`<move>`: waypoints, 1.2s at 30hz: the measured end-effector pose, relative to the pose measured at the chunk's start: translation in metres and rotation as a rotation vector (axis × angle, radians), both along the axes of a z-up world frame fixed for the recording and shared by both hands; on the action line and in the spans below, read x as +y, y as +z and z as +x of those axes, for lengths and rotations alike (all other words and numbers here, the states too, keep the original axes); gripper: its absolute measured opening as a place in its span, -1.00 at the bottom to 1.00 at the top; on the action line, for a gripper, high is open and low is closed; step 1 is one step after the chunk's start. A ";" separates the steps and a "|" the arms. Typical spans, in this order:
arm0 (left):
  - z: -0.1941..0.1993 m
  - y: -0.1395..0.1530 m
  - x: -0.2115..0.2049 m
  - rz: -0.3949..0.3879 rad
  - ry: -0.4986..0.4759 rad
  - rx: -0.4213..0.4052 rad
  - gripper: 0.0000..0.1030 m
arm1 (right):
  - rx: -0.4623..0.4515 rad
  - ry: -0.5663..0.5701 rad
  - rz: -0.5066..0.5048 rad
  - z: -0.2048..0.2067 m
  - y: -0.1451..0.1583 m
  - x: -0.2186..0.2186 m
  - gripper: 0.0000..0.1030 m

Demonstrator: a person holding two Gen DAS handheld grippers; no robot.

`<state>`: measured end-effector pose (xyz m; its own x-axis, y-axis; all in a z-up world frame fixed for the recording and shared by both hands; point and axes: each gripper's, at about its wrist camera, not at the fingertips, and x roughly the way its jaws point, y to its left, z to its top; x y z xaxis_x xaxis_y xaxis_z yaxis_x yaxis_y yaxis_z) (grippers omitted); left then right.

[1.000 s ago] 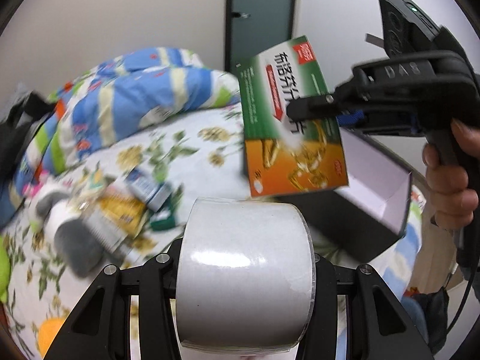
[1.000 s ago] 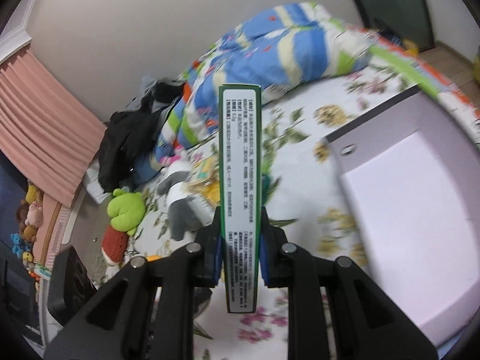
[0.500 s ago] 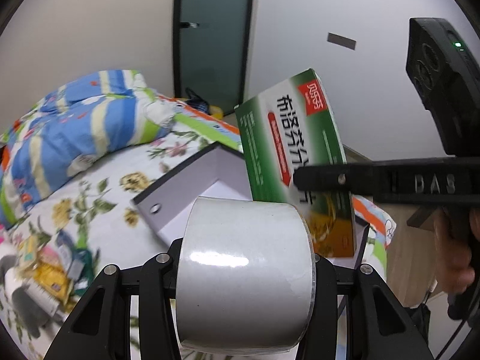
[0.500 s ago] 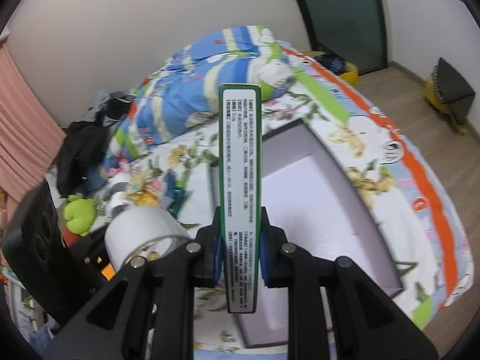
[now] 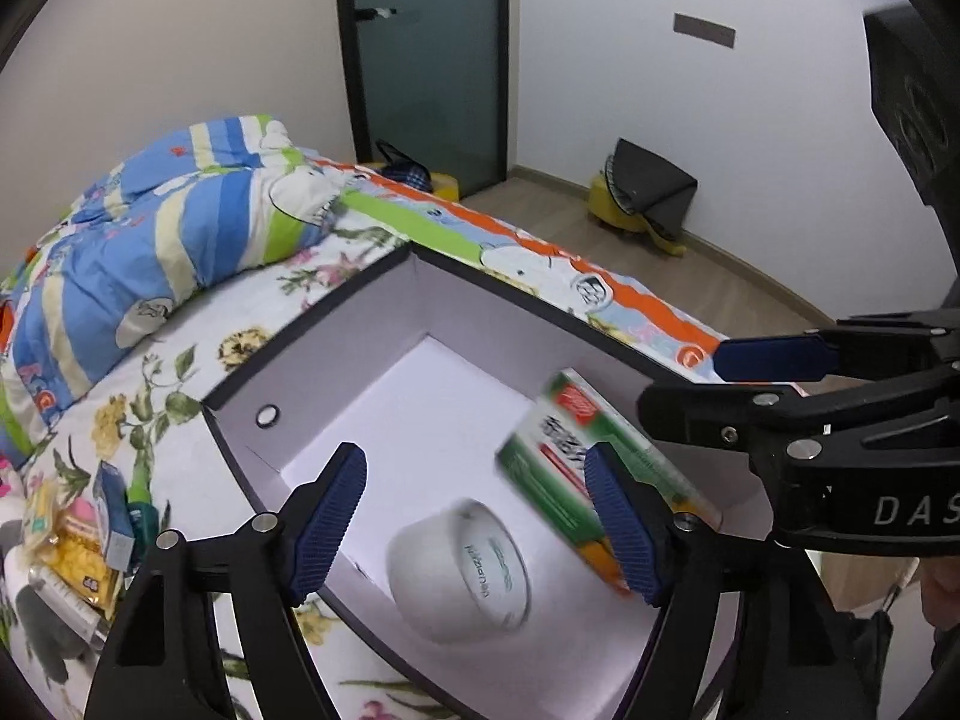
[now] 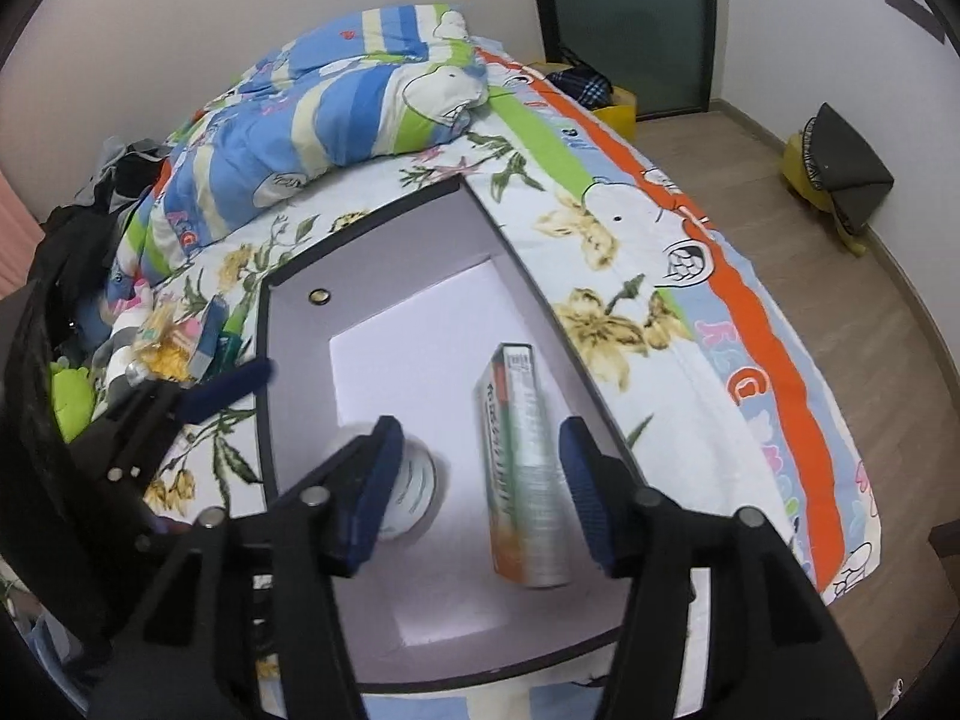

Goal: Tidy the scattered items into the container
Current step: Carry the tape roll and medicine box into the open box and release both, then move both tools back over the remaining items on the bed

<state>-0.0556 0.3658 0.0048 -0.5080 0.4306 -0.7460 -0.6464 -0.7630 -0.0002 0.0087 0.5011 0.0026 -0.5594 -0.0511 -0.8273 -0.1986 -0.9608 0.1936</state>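
Observation:
A dark box with a pale lilac inside (image 5: pixel 336 372) (image 6: pixel 294 348) lies on the bed. A white tape roll (image 5: pixel 459 579) (image 6: pixel 414 489) and a green and orange medicine carton (image 5: pixel 591 483) (image 6: pixel 522 474) are inside it, both blurred. My left gripper (image 5: pixel 477 525) is open and empty above the box. My right gripper (image 6: pixel 480 483) is open and empty above the box; it also shows at the right of the left wrist view (image 5: pixel 774 378). The left gripper shows at the left of the right wrist view (image 6: pixel 204 396).
Several scattered items (image 5: pixel 90 534) (image 6: pixel 180 336) lie on the floral sheet left of the box. A rolled blue striped quilt (image 5: pixel 156 234) (image 6: pixel 312 114) lies behind. Beyond the bed edge are a wooden floor, a yellow stool (image 5: pixel 636 210) and a glass door (image 5: pixel 426 60).
Both grippers have opened over the box. The tape roll and the medicine carton have dropped from the jaws into the box.

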 end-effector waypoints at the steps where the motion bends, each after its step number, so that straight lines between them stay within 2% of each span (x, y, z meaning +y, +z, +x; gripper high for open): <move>1: -0.001 0.001 -0.002 0.005 0.002 -0.005 0.48 | 0.002 0.000 0.008 0.000 0.001 0.000 0.08; 6: 0.001 0.009 -0.022 0.010 0.009 0.022 0.48 | 0.033 0.017 0.019 0.000 0.016 -0.013 0.08; 9: 0.001 0.016 -0.047 0.009 0.038 0.036 0.48 | 0.051 0.055 0.016 -0.001 0.025 -0.032 0.09; 15: -0.001 0.024 -0.129 -0.004 0.149 0.064 0.48 | 0.070 0.154 0.001 -0.010 0.040 -0.089 0.10; 21: -0.012 0.013 -0.230 -0.040 0.320 0.050 0.48 | 0.071 0.249 -0.035 -0.028 0.044 -0.156 0.13; 29: -0.026 -0.019 -0.326 -0.044 0.483 -0.002 0.48 | -0.013 0.354 -0.074 -0.087 0.015 -0.246 0.20; 36: -0.046 -0.056 -0.348 -0.043 0.534 -0.056 0.48 | -0.105 0.412 -0.075 -0.157 -0.026 -0.306 0.20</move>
